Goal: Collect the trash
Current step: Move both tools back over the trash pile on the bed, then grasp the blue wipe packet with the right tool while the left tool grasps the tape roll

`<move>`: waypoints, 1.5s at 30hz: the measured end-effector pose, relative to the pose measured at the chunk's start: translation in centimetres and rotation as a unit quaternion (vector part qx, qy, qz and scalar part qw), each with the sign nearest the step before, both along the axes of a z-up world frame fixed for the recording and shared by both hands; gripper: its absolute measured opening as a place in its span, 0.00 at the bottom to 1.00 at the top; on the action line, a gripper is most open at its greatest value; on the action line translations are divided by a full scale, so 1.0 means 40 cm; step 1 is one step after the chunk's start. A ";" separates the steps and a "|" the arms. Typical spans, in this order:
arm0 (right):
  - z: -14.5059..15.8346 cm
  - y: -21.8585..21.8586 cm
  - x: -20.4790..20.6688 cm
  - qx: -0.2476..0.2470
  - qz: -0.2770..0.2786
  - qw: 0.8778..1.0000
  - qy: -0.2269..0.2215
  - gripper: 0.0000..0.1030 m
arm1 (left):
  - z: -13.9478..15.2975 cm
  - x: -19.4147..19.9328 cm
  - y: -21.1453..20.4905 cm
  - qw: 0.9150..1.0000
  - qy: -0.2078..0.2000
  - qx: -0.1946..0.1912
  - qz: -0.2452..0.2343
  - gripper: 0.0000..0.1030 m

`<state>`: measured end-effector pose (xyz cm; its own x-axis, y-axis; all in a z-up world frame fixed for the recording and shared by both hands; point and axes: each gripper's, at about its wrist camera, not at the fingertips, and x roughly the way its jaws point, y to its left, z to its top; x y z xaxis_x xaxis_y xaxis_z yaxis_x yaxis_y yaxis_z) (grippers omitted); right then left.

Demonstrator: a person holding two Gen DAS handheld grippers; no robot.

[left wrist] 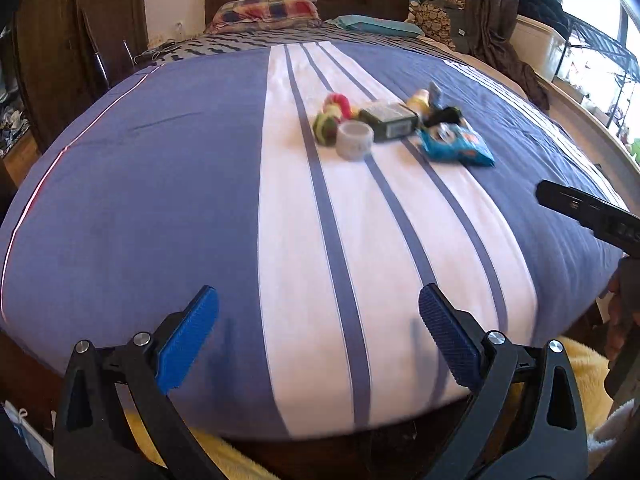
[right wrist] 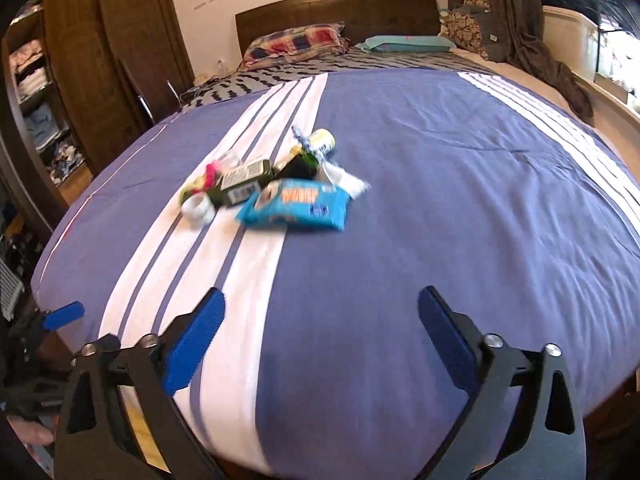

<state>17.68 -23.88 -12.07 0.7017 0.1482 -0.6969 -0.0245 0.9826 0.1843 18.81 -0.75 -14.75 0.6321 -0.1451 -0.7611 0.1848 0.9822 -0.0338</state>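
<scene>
A small heap of trash lies mid-bed on the blue and white striped cover point(left wrist: 160, 200): a blue snack packet point(left wrist: 454, 145) point(right wrist: 294, 204), a dark green box point(left wrist: 390, 121) point(right wrist: 242, 184), a clear tape roll point(left wrist: 354, 140) point(right wrist: 198, 208), colourful rings point(left wrist: 332, 114) point(right wrist: 200, 184), a small yellow-white cup point(right wrist: 324, 142) and crumpled white wrappers point(right wrist: 344, 178). My left gripper point(left wrist: 318, 312) is open and empty over the bed's near edge, far from the heap. My right gripper point(right wrist: 320, 312) is open and empty, also well short of the heap.
A wooden headboard point(right wrist: 336, 12) and pillows point(right wrist: 296, 42) are at the far end. A wardrobe point(right wrist: 120, 48) stands left of the bed, a window ledge right. The left gripper's blue finger point(right wrist: 64, 316) shows at the right wrist view's left edge.
</scene>
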 end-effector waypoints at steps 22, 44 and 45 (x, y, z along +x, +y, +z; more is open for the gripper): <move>-0.059 0.042 0.264 0.060 0.041 0.997 0.039 0.46 | -0.040 0.319 -0.090 0.999 0.021 -0.021 -0.026 0.77; 0.040 0.011 0.105 0.018 0.051 0.998 -0.016 0.24 | 0.006 0.204 -0.111 0.998 0.011 -0.028 -0.047 0.30; 0.044 0.009 0.093 0.017 0.052 0.998 -0.018 0.24 | 0.013 0.187 -0.110 0.998 0.008 -0.030 -0.048 0.30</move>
